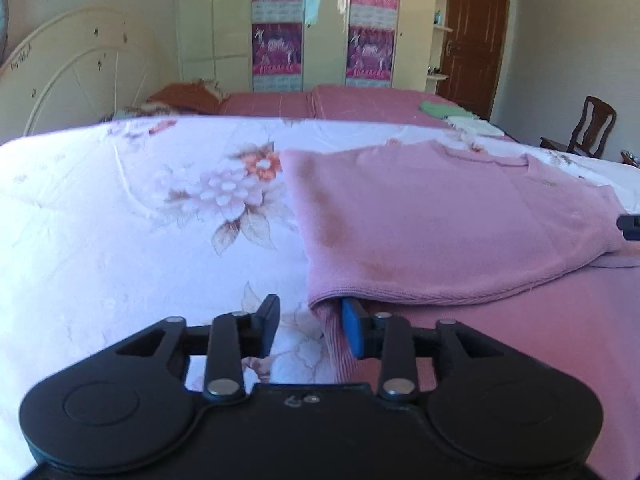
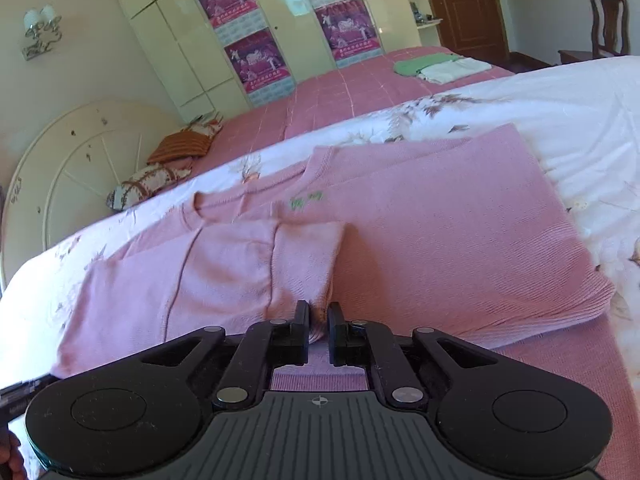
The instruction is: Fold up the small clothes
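Operator: Sweater (image 1: 440, 216) position, left wrist view?

Technician: Pink knit sweater lies flat on the floral quilt (image 1: 120, 220), filling the centre-right of the frame. Its ribbed hem corner hangs at lower centre, directly at the left gripper (image 1: 310, 326).

Operator: Left gripper state?

Technician: Jaws stand apart. The blue-padded finger (image 1: 352, 330) sits tucked under the hem edge; the other finger rests on bare quilt to the left of the hem. The pads do not press on the cloth.

Operator: Right wrist view?

Technician: The sweater (image 2: 440, 240) spans the middle of the frame, collar toward centre left, green embroidery just above centre. A folded sleeve (image 2: 304, 256) lies across the body and ends at lower centre, at the right gripper (image 2: 319, 320).

Operator: Right gripper state?

Technician: Jaws stand narrowly apart, with the sleeve cuff between the fingertips. Whether the pads clamp the cuff cannot be determined.

Operator: Other items?

Technician: Folded green and white clothes (image 2: 440, 66) lie on the pink bedspread (image 2: 340, 88) at upper right, well apart from the sweater.
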